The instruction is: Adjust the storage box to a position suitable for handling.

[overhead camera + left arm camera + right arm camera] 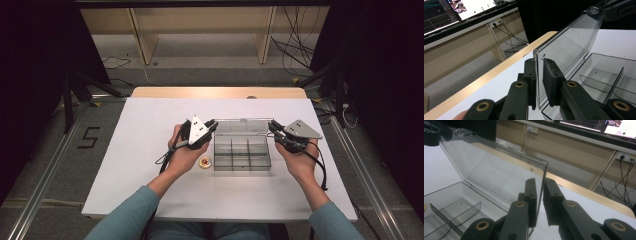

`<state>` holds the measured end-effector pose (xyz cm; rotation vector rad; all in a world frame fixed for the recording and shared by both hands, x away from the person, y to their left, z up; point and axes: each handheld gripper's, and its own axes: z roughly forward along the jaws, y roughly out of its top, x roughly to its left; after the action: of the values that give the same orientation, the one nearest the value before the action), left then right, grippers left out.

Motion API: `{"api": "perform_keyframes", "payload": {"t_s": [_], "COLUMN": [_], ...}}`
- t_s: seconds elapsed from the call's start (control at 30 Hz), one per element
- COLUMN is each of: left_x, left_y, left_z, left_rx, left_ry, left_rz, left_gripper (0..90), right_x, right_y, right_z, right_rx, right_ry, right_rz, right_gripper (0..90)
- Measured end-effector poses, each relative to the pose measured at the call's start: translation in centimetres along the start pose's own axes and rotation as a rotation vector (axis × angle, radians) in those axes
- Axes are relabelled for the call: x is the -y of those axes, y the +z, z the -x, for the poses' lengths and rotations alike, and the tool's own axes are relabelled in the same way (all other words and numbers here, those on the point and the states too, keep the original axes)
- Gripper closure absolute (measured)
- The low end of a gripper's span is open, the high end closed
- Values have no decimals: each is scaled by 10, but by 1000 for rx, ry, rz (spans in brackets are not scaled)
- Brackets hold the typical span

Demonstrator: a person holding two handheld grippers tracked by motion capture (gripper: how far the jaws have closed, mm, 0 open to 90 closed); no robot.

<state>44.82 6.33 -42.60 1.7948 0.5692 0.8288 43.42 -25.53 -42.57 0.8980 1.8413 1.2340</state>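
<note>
small round item (pixel 205 162) beside box — too small to identify

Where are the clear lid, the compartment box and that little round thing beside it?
clear lid (pixel 571 42), left gripper view, its flat panel.
compartment box (pixel 242 165), high view, its front wall.
little round thing (pixel 205 161), high view, its middle.

The high view looks forward and down from above the person's side, taking in the whole white worktop (pixel 150 150) from a distance. Each gripper view sits right behind its own black jaws, close up — one at each end of the clear lid (pixel 571 42) and facing across it. All three share the lid and the compartment box (pixel 242 155).
</note>
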Motion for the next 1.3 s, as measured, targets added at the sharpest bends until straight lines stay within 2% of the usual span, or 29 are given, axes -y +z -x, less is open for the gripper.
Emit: {"api": "perform_keyframes", "payload": {"t_s": [1.3], "left_x": [1], "left_y": [12], "left_z": [-7], "left_rx": [-3], "left_ry": [-40], "left_rz": [-1], "left_gripper": [785], "right_x": [-1], "right_y": [13], "right_z": [4], "right_rx": [13], "right_ry": [42], "right_rz": [8], "right_gripper": [792]}}
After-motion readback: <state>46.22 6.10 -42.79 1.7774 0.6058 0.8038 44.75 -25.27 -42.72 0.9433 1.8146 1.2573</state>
